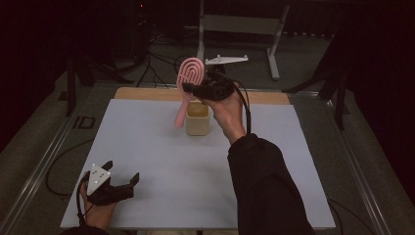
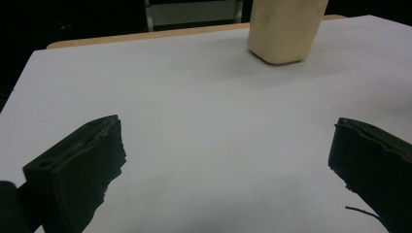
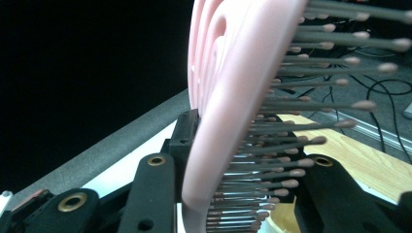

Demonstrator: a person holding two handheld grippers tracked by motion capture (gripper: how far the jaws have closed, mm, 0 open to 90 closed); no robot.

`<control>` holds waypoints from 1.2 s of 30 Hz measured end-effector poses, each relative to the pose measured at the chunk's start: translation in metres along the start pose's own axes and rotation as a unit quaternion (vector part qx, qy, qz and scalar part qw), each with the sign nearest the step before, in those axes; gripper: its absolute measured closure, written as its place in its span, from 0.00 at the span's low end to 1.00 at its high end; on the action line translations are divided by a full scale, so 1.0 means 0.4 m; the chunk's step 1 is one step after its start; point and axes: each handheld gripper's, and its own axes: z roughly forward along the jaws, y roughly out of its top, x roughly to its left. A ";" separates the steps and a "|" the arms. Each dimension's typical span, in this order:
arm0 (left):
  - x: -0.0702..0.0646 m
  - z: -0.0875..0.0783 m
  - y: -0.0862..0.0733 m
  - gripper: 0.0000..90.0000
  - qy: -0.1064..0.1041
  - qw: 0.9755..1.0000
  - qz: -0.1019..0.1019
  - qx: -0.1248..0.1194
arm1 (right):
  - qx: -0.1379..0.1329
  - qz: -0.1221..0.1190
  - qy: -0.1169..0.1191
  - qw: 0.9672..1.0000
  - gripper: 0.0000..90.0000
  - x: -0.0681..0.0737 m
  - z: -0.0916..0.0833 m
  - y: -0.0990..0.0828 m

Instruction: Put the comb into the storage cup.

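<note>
You work at a white table top (image 1: 161, 147) with a bare wooden strip (image 1: 147, 93) along its 12 o'clock edge. Beyond it at 12 o'clock a grey metal frame (image 1: 240, 24) stands on the grey floor (image 1: 303, 63), with black cables (image 1: 156, 66) trailing at 11 o'clock. The surroundings at 9 and 3 o'clock lie in darkness

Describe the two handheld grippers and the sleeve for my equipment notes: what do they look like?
Both grippers are black with two blocky jaws. The left gripper carries a grey three-cornered plate with pale dots on top, and a black cable loops from it. The right gripper has its own pale plate and a black cable down the wrist. A dark long sleeve covers the right forearm.
</note>
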 end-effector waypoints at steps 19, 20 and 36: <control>0.001 -0.003 0.000 0.00 0.001 1.000 0.000 -0.001 | -0.010 0.018 -0.023 1.000 0.71 -0.038 0.008 0.014; 0.001 -0.003 0.000 0.00 0.001 1.000 0.000 -0.001 | -0.011 0.021 -0.025 0.999 0.71 -0.041 0.009 0.014; 0.002 -0.004 -0.001 0.00 0.001 1.000 -0.003 -0.003 | -0.023 0.039 -0.043 0.998 0.71 -0.078 0.009 0.009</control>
